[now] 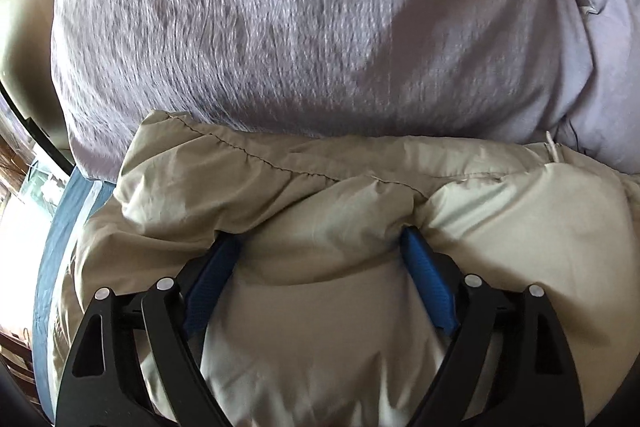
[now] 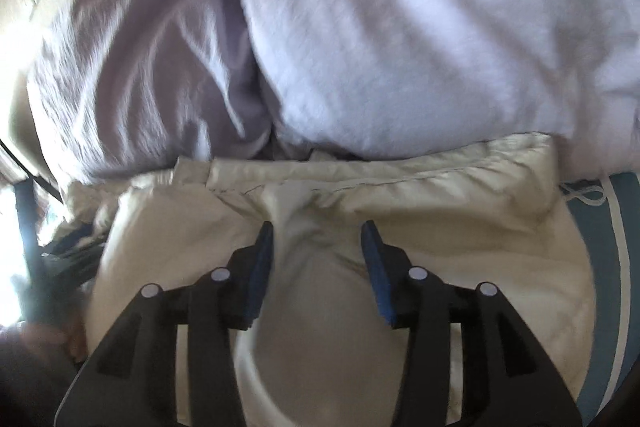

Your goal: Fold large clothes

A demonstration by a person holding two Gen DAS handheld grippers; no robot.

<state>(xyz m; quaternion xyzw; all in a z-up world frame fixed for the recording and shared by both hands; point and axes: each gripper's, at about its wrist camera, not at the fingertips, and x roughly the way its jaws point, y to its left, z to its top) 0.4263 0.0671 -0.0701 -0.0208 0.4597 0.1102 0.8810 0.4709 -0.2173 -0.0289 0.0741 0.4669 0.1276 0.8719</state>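
Beige garment [image 1: 320,299]: puffy, padded beige fabric, fills the near field under and between both grippers; lies on the bed.
Left gripper [image 1: 320,243]: blue pads set wide apart; a bulge of the beige garment rises between them and the fabric folds over both pad tips. Jaws spread, fabric touching the inner faces; no pinch visible.
Left pads [image 1: 428,279]: ribbed blue, on black linkage arms with pale pivot pins.
Right gripper [image 2: 318,239]: blue pads apart, pressed down into the beige garment [image 2: 320,327]; a ridge of fabric stands between the tips. Jaws not closed on it.
Seam [image 1: 256,157]: stitched line just beyond the left gripper tips, running across the garment's gathered edge.
Drawstring [image 2: 584,197]: white cord loop at the garment's edge, to the right of the right gripper, lying on the striped sheet.
Striped sheet [image 2: 600,267]: blue-grey with a pale stripe, right of the right gripper; also seen left of the left gripper [image 1: 56,259].
Grey blanket [image 1: 224,27]: fuzzy grey-lilac mass beyond the garment, touching its far edge.
Pale bedding [image 2: 420,27]: lighter lilac-white bulk, beyond the right gripper, beside the grey blanket [image 2: 140,67].
Image quality: right wrist view is motion-blurred; fine detail there cannot be told.
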